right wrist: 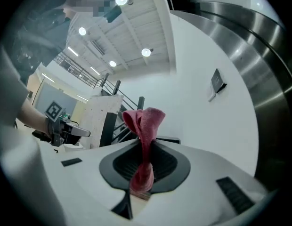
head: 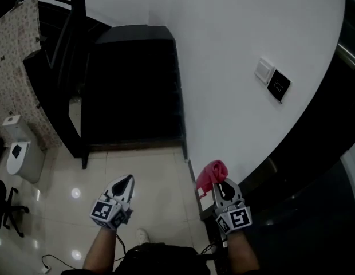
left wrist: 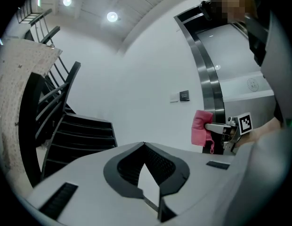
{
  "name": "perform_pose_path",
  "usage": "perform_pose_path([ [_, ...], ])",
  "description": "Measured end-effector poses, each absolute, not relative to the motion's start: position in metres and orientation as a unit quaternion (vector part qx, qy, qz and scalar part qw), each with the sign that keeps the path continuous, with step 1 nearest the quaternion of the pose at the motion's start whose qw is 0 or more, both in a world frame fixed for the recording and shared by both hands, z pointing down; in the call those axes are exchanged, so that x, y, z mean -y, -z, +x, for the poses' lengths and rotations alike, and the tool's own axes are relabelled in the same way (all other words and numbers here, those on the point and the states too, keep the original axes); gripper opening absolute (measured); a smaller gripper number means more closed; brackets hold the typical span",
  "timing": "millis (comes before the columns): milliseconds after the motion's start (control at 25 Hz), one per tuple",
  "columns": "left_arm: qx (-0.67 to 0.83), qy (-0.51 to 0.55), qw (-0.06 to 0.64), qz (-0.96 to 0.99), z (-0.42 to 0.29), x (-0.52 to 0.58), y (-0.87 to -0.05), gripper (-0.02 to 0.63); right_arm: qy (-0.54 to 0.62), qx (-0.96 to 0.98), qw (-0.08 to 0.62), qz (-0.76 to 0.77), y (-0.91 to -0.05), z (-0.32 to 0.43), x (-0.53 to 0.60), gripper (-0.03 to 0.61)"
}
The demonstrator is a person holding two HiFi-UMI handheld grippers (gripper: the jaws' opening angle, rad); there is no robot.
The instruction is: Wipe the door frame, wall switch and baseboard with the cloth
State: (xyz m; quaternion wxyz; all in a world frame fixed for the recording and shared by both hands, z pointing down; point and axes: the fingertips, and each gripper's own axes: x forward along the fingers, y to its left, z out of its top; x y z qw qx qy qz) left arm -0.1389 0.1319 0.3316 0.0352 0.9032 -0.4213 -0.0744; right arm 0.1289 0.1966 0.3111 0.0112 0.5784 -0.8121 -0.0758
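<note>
Left hand-held gripper (head: 127, 180): at 7 o'clock in the head view, over the floor (head: 160, 176). Its own view shows the jaws clenched tip to tip with nothing between them.
Right hand-held gripper (head: 223, 187): at 5 o'clock in the head view, low beside the wall (head: 235, 39). Its jaws are clamped on the cloth (head: 212, 174).
Cloth: pink and pinched through its middle. In the right gripper view a bunched end stands out past the fingertips and a narrower end lies back between the jaws. In the head view the bunch sits at 11 o'clock of the gripper tip, close to the foot of the wall. Whether it touches the wall cannot be told.
Wall switch (head: 264, 71): a white plate on the white wall, toward 1 o'clock from the cloth and well apart from it.
Black panel (head: 279, 86): just beside the switch, at its 4 o'clock.
Door frame (head: 320, 128): a dark curved band along the wall's right edge, running from 2 o'clock down to 5 o'clock in the head view. It reads as brushed steel in both gripper views.
Stairs (head: 131, 79): dark, at 10 to 11 o'clock in the head view, left of the wall.
Toilet (head: 20, 156): white, at 9 o'clock by the left edge, below a patterned partition (head: 17, 50).
Floor: glossy pale tiles with spots of reflected light.
</note>
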Motion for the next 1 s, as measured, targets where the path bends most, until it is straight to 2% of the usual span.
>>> perform_pose_path([
  [240, 0.454, 0.100, 0.031, 0.885, -0.203, -0.083, -0.339, -0.009, 0.076, 0.818, 0.041, 0.568, -0.323, 0.080, -0.139, 0.046],
  [640, 0.469, 0.095, 0.061, 0.876, -0.277, 0.010, -0.355, -0.009, 0.040, 0.828, 0.034, 0.559, -0.352, 0.021, -0.026, 0.046],
  [1000, 0.447, 0.046, 0.077, 0.890, -0.271, 0.135, -0.381, -0.009, -0.008, 0.842, -0.001, 0.540, -0.390, 0.004, 0.127, 0.046],
])
